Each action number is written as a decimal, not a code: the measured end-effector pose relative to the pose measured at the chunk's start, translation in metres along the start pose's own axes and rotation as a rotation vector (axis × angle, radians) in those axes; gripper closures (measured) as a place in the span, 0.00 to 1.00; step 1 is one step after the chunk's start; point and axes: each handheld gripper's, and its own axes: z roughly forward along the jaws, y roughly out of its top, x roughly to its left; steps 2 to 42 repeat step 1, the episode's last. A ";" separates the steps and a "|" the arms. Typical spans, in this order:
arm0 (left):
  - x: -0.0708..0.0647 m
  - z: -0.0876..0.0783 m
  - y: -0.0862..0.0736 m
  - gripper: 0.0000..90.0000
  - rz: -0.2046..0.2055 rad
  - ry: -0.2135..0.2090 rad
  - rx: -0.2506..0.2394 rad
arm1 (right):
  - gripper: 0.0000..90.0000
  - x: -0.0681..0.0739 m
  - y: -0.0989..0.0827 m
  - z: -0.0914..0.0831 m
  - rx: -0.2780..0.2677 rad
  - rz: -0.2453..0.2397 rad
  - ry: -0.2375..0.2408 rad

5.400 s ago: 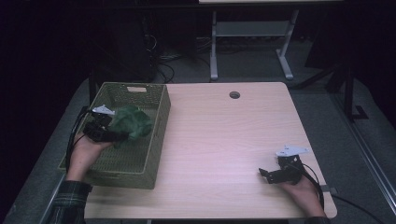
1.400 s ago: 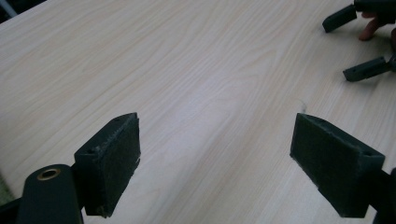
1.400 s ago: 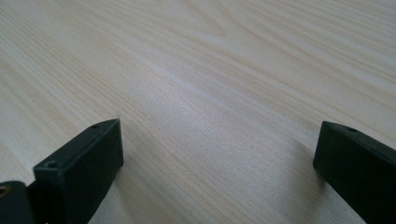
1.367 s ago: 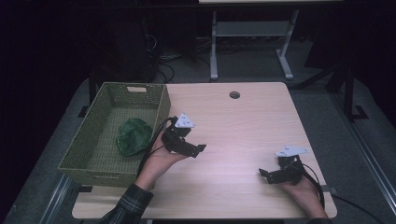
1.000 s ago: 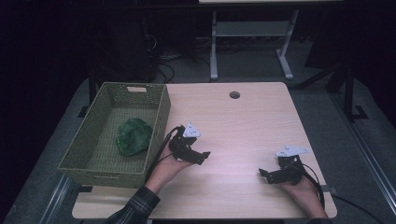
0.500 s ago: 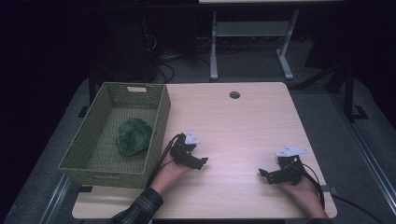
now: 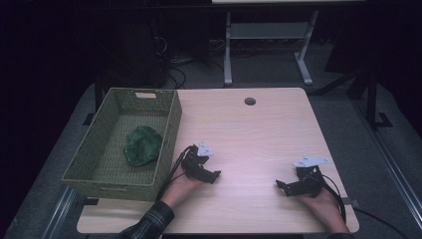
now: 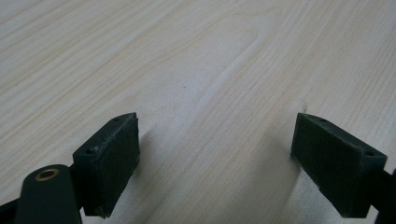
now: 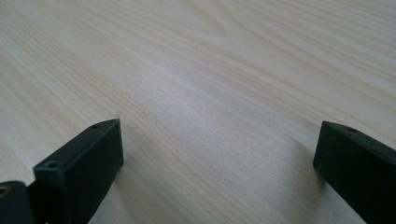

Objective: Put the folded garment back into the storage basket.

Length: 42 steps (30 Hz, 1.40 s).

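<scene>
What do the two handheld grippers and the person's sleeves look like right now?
Both the left gripper and the right gripper are black, each topped by a pale grey three-cornered plate and trailing a black cable. Up close, the left gripper's pads are blocky, matte black, with small screw holes and a brass-coloured pivot beside one. The left sleeve is dark plaid.

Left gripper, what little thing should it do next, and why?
Probably just settle onto the table and rest. The green thing already lies in the basket, and the left gripper is open over bare wood with nothing between its fingers. The right gripper is open too, low over the table. Nothing else lies on the table to pick up.
</scene>
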 end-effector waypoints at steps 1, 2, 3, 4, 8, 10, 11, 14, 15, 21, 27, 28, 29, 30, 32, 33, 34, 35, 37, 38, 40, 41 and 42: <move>0.000 0.000 -0.001 0.16 -0.005 -0.003 -0.005 | 0.01 0.000 0.000 0.000 -0.001 0.000 0.000; 0.000 0.000 -0.001 0.16 -0.005 -0.003 -0.005 | 0.01 0.000 0.000 0.000 -0.001 0.000 0.000; 0.000 0.000 -0.001 0.16 -0.005 -0.003 -0.005 | 0.01 0.000 0.000 0.000 -0.001 0.000 0.000; 0.000 0.000 -0.001 0.16 -0.005 -0.003 -0.005 | 0.01 0.000 0.000 0.000 -0.001 0.000 0.000; 0.000 0.000 -0.001 0.16 -0.005 -0.003 -0.005 | 0.01 0.000 0.000 0.000 -0.001 0.000 0.000; 0.000 0.000 -0.001 0.16 -0.005 -0.003 -0.005 | 0.01 0.000 0.000 0.000 -0.001 0.000 0.000; 0.000 0.000 -0.001 0.16 -0.005 -0.003 -0.005 | 0.01 0.000 0.000 0.000 -0.001 0.000 0.000; 0.000 0.000 -0.001 0.16 -0.005 -0.003 -0.005 | 0.01 0.000 0.000 0.000 -0.001 0.000 0.000; 0.000 0.000 -0.001 0.16 -0.005 -0.003 -0.005 | 0.01 0.000 0.000 0.000 -0.001 0.000 0.000; 0.000 0.000 -0.001 0.16 -0.005 -0.003 -0.005 | 0.01 0.000 0.000 0.000 -0.001 0.000 0.000; 0.000 0.000 -0.001 0.16 -0.005 -0.003 -0.005 | 0.01 0.000 0.000 0.000 -0.001 0.000 0.000; 0.000 0.000 -0.001 0.16 -0.005 -0.003 -0.005 | 0.01 0.000 0.000 0.000 -0.001 0.000 0.000; 0.000 0.000 -0.001 0.16 -0.005 -0.003 -0.005 | 0.01 0.000 0.000 0.000 -0.001 0.000 0.000; 0.000 0.000 -0.001 0.16 -0.005 -0.003 -0.005 | 0.01 0.000 0.000 0.000 -0.001 0.000 0.000; 0.000 0.000 -0.001 0.16 -0.005 -0.003 -0.005 | 0.01 0.000 0.000 0.000 -0.001 0.000 0.000; 0.000 0.000 -0.001 0.16 -0.005 -0.003 -0.005 | 0.01 0.000 0.000 0.000 -0.001 0.000 0.000; 0.000 0.000 -0.001 0.16 -0.005 -0.003 -0.005 | 0.01 0.000 0.000 0.000 -0.001 0.000 0.000; 0.000 0.000 -0.001 0.16 -0.005 -0.003 -0.005 | 0.01 0.000 0.000 0.000 -0.001 0.000 0.000; 0.000 0.000 -0.001 0.16 -0.005 -0.003 -0.005 | 0.01 0.000 0.000 0.000 -0.001 0.000 0.000; 0.000 0.000 -0.001 0.16 -0.005 -0.003 -0.005 | 0.01 0.000 0.000 0.000 -0.001 0.000 0.000; 0.000 0.000 -0.001 0.16 -0.005 -0.003 -0.005 | 0.01 0.000 0.000 0.000 -0.001 0.000 0.000; 0.000 0.000 -0.001 0.16 -0.005 -0.003 -0.005 | 0.01 0.000 0.000 0.000 -0.001 0.000 0.000; 0.000 0.000 -0.001 0.16 -0.005 -0.003 -0.005 | 0.01 0.000 0.000 0.000 -0.001 0.000 0.000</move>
